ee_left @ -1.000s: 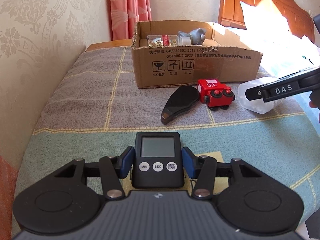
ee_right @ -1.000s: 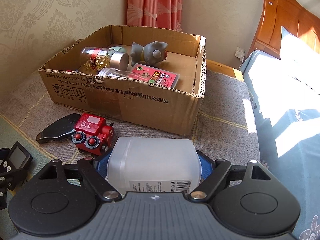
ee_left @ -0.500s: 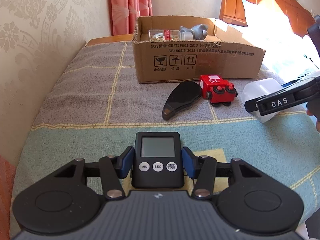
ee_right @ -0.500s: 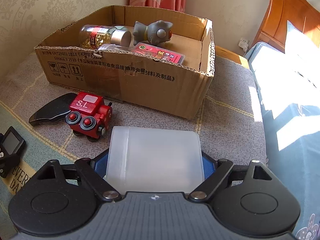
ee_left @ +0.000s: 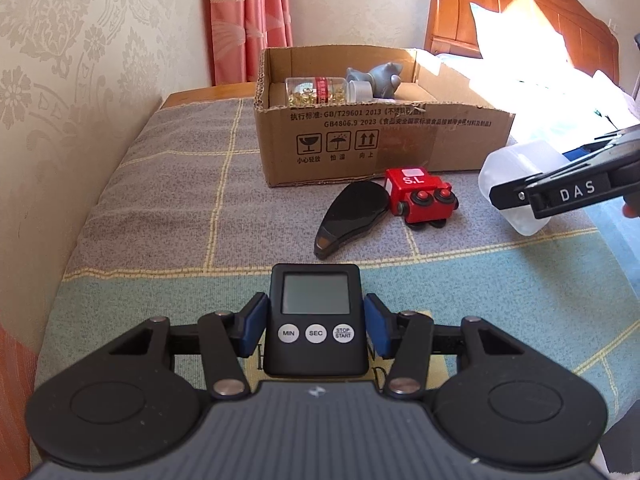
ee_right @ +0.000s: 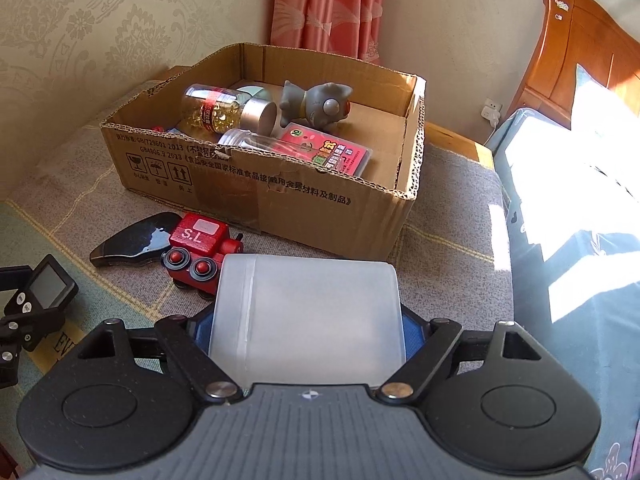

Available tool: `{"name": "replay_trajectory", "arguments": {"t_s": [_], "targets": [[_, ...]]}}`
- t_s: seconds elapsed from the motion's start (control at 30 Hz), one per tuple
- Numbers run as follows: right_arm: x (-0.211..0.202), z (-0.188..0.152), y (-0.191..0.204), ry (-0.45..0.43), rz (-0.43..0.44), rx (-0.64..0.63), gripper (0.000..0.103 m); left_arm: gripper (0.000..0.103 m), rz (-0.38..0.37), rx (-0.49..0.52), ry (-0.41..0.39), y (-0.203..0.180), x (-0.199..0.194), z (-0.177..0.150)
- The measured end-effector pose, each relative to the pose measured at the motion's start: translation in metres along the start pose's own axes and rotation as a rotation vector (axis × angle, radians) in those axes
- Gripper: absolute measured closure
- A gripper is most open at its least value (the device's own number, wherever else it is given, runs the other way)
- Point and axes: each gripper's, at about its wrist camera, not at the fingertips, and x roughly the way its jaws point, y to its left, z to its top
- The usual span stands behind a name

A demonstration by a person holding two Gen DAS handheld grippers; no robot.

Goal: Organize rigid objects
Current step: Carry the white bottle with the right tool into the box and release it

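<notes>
Left gripper [ee_left: 316, 330]: blue pads clamped on the sides of a black digital kitchen timer [ee_left: 316, 320] with a grey screen and three round white buttons, held above the checked bedspread [ee_left: 160, 208]
Right gripper [ee_right: 308, 328]: jaws closing on a translucent white plastic box [ee_right: 308, 316], blue pads against both its sides; seen from the left wrist, the box hangs clear of the bedspread
On the bedspread: a red wooden toy train [ee_left: 418, 200] marked S.L. touches a glossy black teardrop-shaped case [ee_left: 352, 216], both just in front of the box
Brown cardboard box [ee_right: 332, 208]: open-topped, holding a clear bottle of yellow capsules [ee_right: 224, 110], a grey rubber animal figure [ee_right: 316, 102] and a pink flat packet [ee_right: 332, 152]
Background: pink curtain [ee_right: 320, 4], wooden headboard [ee_right: 580, 48]
</notes>
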Motion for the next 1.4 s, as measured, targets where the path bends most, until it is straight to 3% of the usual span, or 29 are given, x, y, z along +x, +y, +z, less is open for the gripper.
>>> {"name": "replay_trajectory", "arguments": {"t_s": [0.33, 0.73, 0.77, 0.83, 1.13, 1.4], "targets": [[-0.033, 0.045, -0.01, -0.123, 0.014, -0.02, 0.017, 0.052, 0.001, -0.002, -0.035, 0.002, -0.008, 0.01], [0.024, 0.117, -0.033, -0.161, -0.022, 0.061, 0.016, 0.052, 0.029, -0.024, -0.05, 0.009, -0.007, 0.021], [0.029, 0.12, -0.035, -0.16, -0.017, 0.072, 0.016, 0.052, 0.031, -0.025, -0.05, 0.009, -0.007, 0.022], [0.038, 0.123, -0.042, -0.164, -0.023, 0.105, 0.001, 0.052, 0.031, -0.024, -0.051, 0.009, -0.006, 0.023], [0.015, 0.089, -0.045, -0.129, -0.004, 0.191, 0.0, 0.052, 0.028, -0.005, -0.06, 0.008, -0.007, 0.036], [-0.019, 0.031, -0.024, -0.104, -0.002, 0.233, 0.0, 0.052, 0.019, 0.019, -0.076, -0.001, -0.009, 0.065]]}}
